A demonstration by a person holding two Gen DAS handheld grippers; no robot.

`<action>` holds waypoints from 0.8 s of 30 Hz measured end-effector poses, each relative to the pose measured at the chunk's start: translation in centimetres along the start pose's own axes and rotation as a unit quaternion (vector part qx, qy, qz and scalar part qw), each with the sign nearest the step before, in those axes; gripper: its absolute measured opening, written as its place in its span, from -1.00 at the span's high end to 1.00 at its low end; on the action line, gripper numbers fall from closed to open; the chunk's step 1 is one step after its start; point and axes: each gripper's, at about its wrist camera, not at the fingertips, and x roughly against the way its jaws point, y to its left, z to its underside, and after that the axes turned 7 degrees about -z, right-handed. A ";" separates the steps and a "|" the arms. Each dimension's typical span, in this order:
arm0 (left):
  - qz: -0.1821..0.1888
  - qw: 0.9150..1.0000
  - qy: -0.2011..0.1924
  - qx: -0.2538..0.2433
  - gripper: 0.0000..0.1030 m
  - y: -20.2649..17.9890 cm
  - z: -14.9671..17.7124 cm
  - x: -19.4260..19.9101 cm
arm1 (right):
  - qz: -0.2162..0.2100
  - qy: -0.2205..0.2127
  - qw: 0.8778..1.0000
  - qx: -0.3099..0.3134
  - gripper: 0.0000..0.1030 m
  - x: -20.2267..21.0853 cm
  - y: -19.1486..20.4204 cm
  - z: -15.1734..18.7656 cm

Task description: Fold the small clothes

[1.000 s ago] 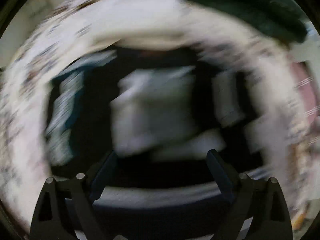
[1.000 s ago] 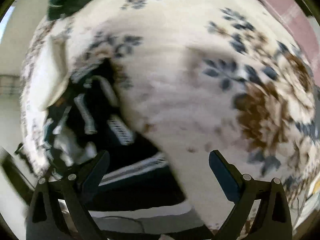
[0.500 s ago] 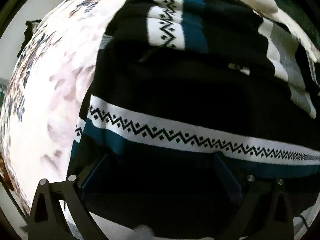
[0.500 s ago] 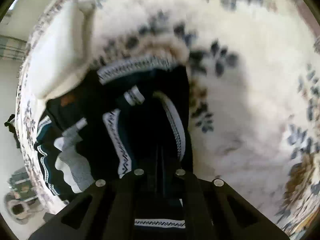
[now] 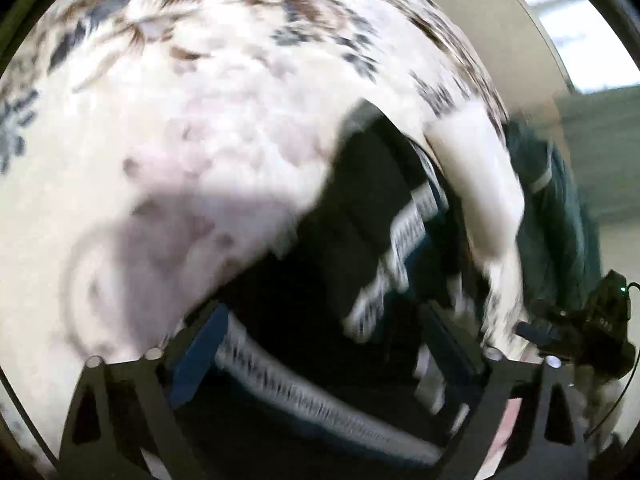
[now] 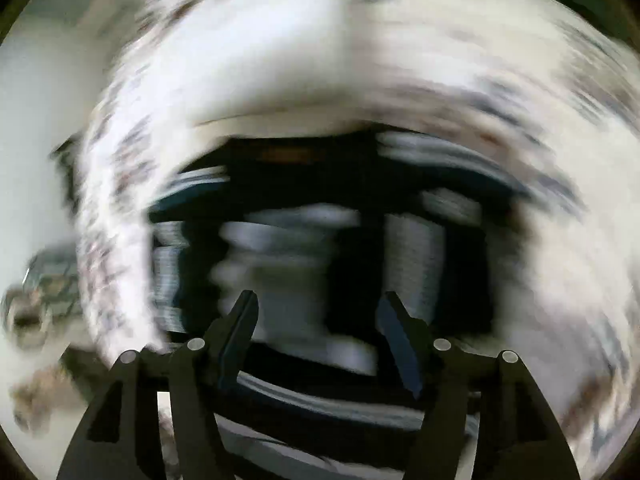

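A home, most likely a bedroom. A fluffy cream blanket (image 5: 208, 128) with blue and brown flower print fills the left wrist view from nine to one o'clock, spread like bedding. A black knit sweater (image 5: 360, 216) with white zigzag bands lies on it, a cream pillow (image 5: 480, 184) at two o'clock, a dark green garment (image 5: 560, 216) at three. A bright window (image 5: 576, 40) sits at one o'clock.

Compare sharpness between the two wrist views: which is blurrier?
Right wrist: heavy motion smear; the dark sweater and floral blanket streak, only the right claw sharp. Left wrist: milder blur, shadow across the blanket, window glare top right.
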 end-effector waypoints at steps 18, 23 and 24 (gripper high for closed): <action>0.004 1.000 0.002 0.012 0.85 1.6 -2.3 -2.8 | 0.022 0.080 0.990 0.118 0.94 -18.5 15.3 -10.5; 0.000 0.999 0.031 0.019 0.52 1.7 -2.4 -0.7 | 0.000 0.111 0.989 0.093 0.38 -16.9 13.8 -10.3; 0.001 0.999 0.029 0.018 0.30 1.5 -2.0 0.0 | -0.017 0.098 0.992 0.083 0.26 -14.6 12.7 -10.3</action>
